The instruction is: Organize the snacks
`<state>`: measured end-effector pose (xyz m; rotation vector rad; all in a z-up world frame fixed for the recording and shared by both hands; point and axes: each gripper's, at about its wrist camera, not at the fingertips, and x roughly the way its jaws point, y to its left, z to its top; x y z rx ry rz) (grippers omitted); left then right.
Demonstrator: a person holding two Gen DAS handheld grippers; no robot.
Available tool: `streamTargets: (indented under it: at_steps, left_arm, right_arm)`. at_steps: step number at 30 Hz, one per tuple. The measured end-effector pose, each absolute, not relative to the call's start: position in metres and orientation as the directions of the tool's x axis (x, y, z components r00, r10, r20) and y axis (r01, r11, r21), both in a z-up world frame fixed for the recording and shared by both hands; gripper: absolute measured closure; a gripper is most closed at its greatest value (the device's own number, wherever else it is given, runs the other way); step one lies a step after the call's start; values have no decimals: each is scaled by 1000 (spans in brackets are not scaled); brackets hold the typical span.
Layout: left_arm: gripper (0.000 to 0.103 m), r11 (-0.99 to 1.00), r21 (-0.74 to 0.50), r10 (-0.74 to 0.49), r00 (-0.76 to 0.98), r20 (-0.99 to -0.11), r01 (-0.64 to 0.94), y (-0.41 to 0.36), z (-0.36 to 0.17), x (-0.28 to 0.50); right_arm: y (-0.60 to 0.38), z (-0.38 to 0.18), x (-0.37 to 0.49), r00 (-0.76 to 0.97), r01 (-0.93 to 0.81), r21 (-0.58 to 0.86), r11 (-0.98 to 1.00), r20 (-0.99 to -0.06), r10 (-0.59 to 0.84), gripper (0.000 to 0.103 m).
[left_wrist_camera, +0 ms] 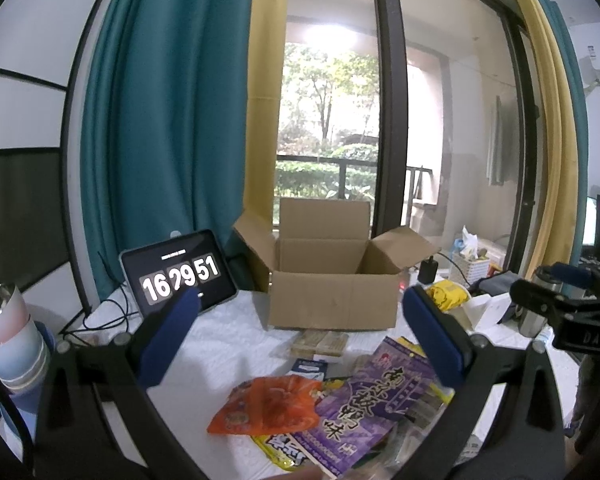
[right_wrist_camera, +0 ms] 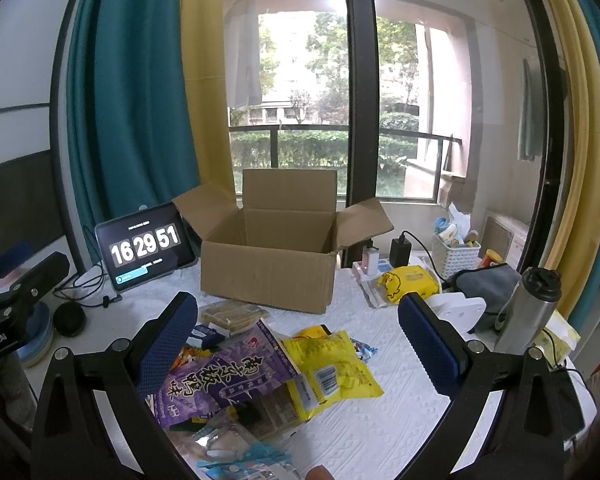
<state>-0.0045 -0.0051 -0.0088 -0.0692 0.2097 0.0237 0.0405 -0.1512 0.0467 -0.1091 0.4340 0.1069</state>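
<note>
Below both open, empty hand-held grippers (left_wrist_camera: pixel 300 336) (right_wrist_camera: pixel 298 340): purple snack pouch (right_wrist_camera: pixel 228 376); light, crinkly, slippery; pinch its flat edge.

Snacks heaped on the table in front of the cardboard box

The cardboard box (right_wrist_camera: pixel 274 258) stands with its flaps up near the far side of the table (right_wrist_camera: pixel 380 420). To its left a tablet clock (right_wrist_camera: pixel 146 248) leans upright; to its right sit a charger (right_wrist_camera: pixel 400 251) and, further right, a basket (right_wrist_camera: pixel 456 256), with a metal bottle (right_wrist_camera: pixel 530 310) nearer the viewer. Just before the box lies a wafer pack (right_wrist_camera: pixel 230 314), and nearer still a pile of snack bags (right_wrist_camera: pixel 260 376) overlapping one another.
</note>
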Motion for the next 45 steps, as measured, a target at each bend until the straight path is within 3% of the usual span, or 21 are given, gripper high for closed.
streamTargets:
  at_steps: [30, 39, 45]
  left_arm:
    - [0, 997, -64, 16, 976, -217, -31, -6, -11, -6]
    - [0, 999, -34, -3, 936, -351, -10, -8, -55, 5]
    - [0, 1000, -14, -23, 887, -461, 19, -12, -94, 11]
  right_arm:
    - [-149, 42, 36, 897, -131, -77, 988, -434, 85, 0]
    - [-147, 2, 30, 848, -176, -77, 981, -519, 111, 0]
    - [-151, -46, 30, 756, -211, -38, 977, -639, 139, 0]
